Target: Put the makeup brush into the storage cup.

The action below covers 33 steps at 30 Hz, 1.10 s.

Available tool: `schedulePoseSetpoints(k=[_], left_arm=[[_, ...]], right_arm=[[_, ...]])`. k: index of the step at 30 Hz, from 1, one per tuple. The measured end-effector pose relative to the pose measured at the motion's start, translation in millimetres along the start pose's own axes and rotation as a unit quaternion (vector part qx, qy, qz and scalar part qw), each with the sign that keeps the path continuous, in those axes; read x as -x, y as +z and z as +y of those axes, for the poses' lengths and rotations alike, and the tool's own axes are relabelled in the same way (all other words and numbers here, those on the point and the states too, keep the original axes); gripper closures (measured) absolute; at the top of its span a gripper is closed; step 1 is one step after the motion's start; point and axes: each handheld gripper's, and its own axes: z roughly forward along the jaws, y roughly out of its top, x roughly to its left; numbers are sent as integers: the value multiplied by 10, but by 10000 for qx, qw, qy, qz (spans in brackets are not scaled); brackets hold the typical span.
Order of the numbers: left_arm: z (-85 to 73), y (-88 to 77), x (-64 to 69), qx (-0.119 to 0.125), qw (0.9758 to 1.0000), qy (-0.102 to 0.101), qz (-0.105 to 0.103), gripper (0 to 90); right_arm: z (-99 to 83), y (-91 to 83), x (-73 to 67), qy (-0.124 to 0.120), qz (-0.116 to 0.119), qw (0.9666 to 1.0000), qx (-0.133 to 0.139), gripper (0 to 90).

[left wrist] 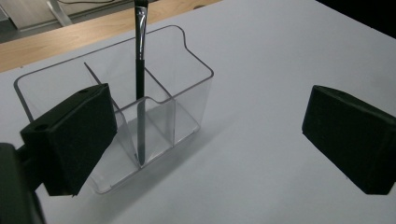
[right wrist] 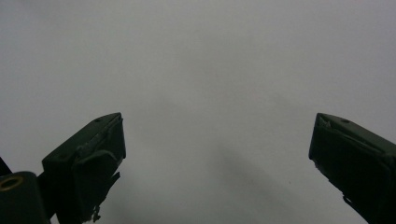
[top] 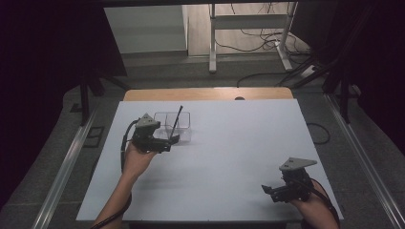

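Brush [left wrist: 140, 70] stands tilted in the middle compartment of clear organizer [left wrist: 187, 93] at tabletop [top: 229, 157] far-left; top cut off in left gripper view. Left gripper [top: 173, 139] just beside organizer, jaws wide apart, holding nothing. Right gripper [top: 267, 189] near right corner, jaws apart, empty.

From above my side, the high view looks forward and down over the whole desk [top: 229, 157]. My left view sits close to the organizer [left wrist: 187, 88], shared with it; my right faces bare desk nearby.
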Motion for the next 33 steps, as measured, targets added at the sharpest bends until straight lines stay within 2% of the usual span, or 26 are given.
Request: schedulePoseSetpoints(k=[21,33], left_arm=[[-112,-146,121,-7,10000,-10,-81,40],[-217,-264,135,25,10000,-86,-18,41]], right_arm=[[1,1,-2,-24,20,10000,4,41],[1,-5,-1,-3,19,10000,24,40]])
